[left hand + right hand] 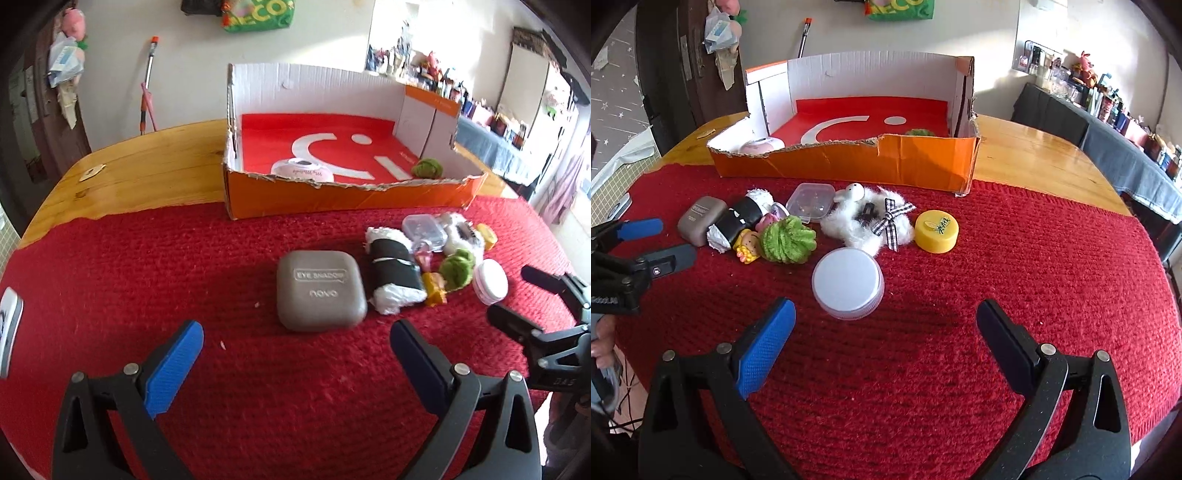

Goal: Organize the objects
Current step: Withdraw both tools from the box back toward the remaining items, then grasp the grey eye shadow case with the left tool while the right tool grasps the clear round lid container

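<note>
**Left wrist view and right wrist view: both grippers spread above the red cloth**

Left wrist view: the left gripper (295, 339) hangs low over the red knitted cloth (147, 266), its blue-padded fingers (175, 363) spread wide with nothing between them. Just ahead of them lies the grey rounded-square eyeshadow case (320, 290), lid up, lettering readable. Touching its right side is a black roll with white fluffy ends (394, 271). Beyond that sits a small pile: a clear plastic box (424, 227), a white fluffy piece (461, 232), a green crinkled scrunchie (458, 267) and a white round jar (491, 281). The orange cardboard box with a red floor (351, 201) stands at the far edge of the cloth on the wooden table (147, 166); inside it are a pale pink round container (303, 171) near the front wall and a second green scrunchie (427, 168) toward the right corner. The right gripper (517, 295) shows at the right edge, fingers apart.

Right wrist view: the right gripper (884, 321) also hangs spread and empty over the cloth (1034, 277). The white jar (848, 282) stands just ahead of its left finger. Behind it lie the green scrunchie (788, 240), the white fluffy piece with a checked bow (868, 221), a yellow round tin (937, 230), the clear box (810, 202), a small yellow figurine (748, 245), the black roll (738, 221) and the grey case (701, 219). The left gripper (661, 240) reaches in from the left, open, near the grey case. The orange box (886, 162) stands behind everything.
</note>
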